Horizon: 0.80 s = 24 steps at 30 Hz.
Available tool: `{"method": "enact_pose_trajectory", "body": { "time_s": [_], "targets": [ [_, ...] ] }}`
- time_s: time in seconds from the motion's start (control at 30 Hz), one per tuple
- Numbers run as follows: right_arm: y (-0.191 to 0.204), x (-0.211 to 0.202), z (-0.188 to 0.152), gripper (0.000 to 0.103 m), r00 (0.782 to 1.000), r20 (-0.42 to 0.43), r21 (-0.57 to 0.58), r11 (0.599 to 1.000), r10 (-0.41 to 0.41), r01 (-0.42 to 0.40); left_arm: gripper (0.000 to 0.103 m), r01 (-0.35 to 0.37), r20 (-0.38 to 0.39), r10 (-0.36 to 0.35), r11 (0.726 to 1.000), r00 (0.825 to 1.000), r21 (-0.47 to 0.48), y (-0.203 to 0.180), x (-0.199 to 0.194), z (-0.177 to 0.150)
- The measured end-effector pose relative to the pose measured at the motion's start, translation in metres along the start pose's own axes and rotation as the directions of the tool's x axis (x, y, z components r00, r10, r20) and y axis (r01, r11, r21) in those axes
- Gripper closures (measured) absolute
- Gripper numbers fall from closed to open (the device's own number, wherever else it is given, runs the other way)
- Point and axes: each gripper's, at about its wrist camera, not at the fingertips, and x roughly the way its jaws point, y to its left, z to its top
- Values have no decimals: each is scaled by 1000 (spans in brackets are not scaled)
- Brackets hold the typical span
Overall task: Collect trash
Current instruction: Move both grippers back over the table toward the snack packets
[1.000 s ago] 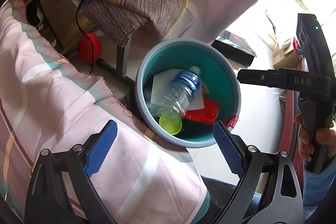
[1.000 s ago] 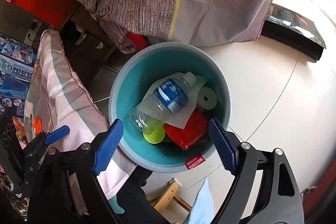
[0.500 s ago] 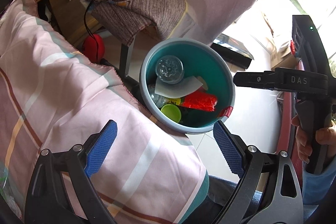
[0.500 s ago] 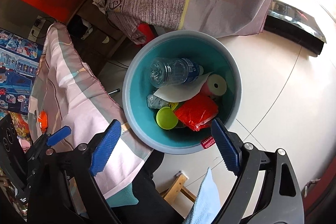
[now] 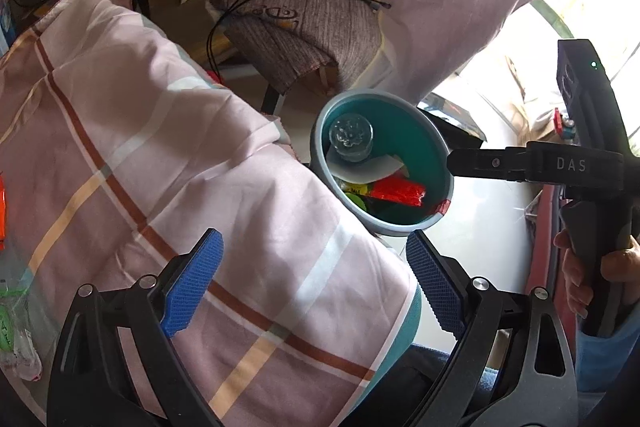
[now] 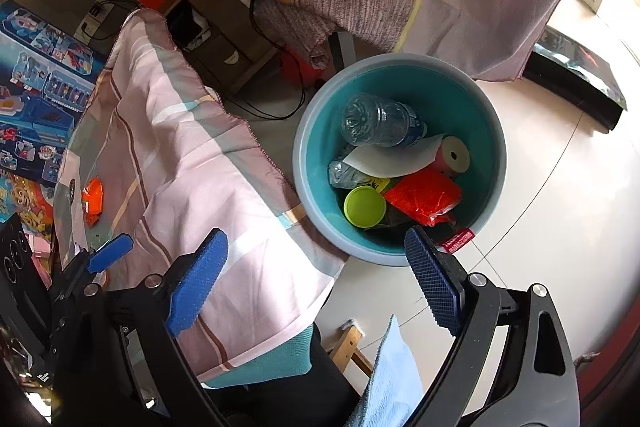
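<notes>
open floor [image 6: 540, 187] right of the bin [image 6: 496, 131]; draped cloth [image 6: 192, 167] crowding its left rim

Left gripper [image 5: 314, 285] fingers spread, empty, over plaid cloth [image 5: 168, 163]; teal bin [image 5: 438, 147] holds clear bottle [image 5: 352, 139], red packet [image 5: 398, 191].

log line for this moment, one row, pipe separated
task: collect trash | left gripper: open, empty | right gripper: opening, empty | bin: holds plastic bottle, red packet, green lid
</notes>
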Motion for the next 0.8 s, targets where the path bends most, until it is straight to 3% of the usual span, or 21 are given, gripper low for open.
{"method": "enact_pose_trajectory", "body": {
  "time_s": [0.4, 0.8],
  "targets": [
    [95, 13, -15, 17, 999, -46, -165, 986, -12, 4, 10, -6, 85, 21, 985, 996, -175, 80, -52, -43],
    [214, 63, -39, 17, 989, -150, -344, 937, 8, -60, 6, -101, 112, 154, 920, 982, -380, 189, -111, -113]
  ]
}}
